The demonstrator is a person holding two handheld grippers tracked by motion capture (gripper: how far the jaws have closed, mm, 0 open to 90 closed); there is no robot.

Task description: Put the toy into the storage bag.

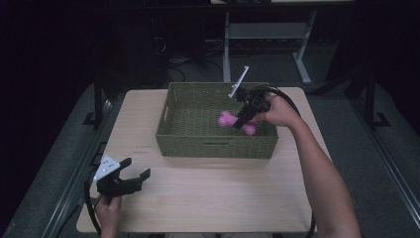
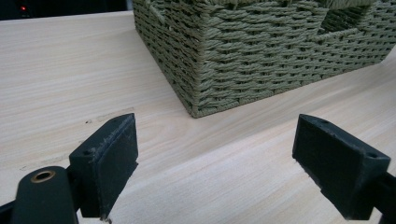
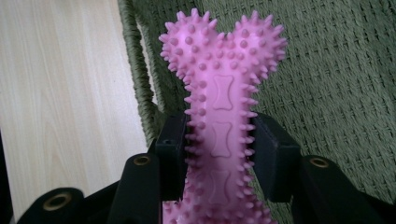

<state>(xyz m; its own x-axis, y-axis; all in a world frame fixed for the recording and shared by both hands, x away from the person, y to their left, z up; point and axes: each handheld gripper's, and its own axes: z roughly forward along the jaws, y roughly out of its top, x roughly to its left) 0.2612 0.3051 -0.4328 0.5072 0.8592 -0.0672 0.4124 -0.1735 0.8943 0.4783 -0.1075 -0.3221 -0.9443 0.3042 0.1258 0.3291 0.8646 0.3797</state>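
The spiky pink rubber bone toy (image 3: 219, 116) sits pinched at its shaft by the right gripper (image 3: 219, 154), inside the green woven basket (image 1: 213, 144) — low over the basket floor, toward its right half. My read: this is either the set-down or the lift-out, and I cannot tell which. Next move needs a clean vertical path — the basket's near and right walls stand close around the toy. The left gripper (image 1: 132, 169) waits on the pale wooden table (image 1: 213, 193), jaws spread wide, well apart from the basket, plenty of open tabletop around it.
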